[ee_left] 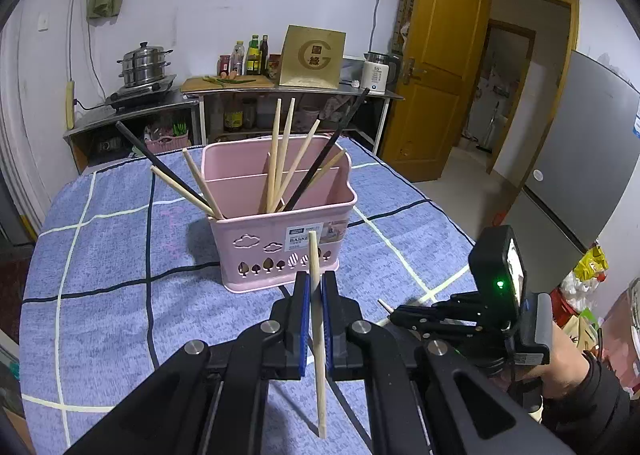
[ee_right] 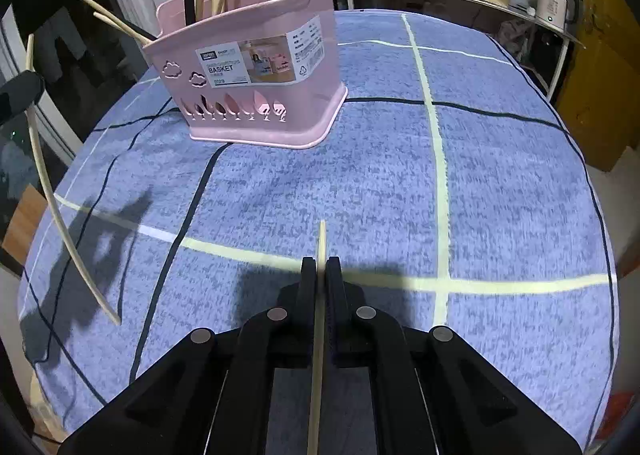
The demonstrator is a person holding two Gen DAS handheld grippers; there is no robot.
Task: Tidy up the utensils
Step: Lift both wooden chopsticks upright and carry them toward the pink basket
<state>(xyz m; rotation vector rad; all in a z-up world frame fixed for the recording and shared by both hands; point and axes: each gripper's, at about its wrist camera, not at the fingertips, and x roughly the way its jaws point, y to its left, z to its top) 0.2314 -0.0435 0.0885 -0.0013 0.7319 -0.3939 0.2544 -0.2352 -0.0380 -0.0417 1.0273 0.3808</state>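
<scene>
A pink utensil basket (ee_left: 280, 243) stands on the blue checked tablecloth (ee_left: 112, 255), with several wooden chopsticks (ee_left: 276, 159) and black chopsticks (ee_left: 320, 159) sticking out of it. My left gripper (ee_left: 315, 287) is shut on a wooden chopstick (ee_left: 318, 355), held nearly upright just in front of the basket. My right gripper (ee_right: 319, 275) is shut on another wooden chopstick (ee_right: 318, 355), low over the cloth to the right of the basket (ee_right: 256, 67). The right gripper also shows in the left wrist view (ee_left: 400, 315). The left-held chopstick shows in the right wrist view (ee_right: 52, 191).
Behind the table stands a steel counter (ee_left: 168, 103) with a steamer pot (ee_left: 144, 63), bottles (ee_left: 252, 55), a cutting board and a kettle (ee_left: 378, 71). A wooden door (ee_left: 440, 55) stands open at the right. The cloth (ee_right: 480, 175) spreads right of the basket.
</scene>
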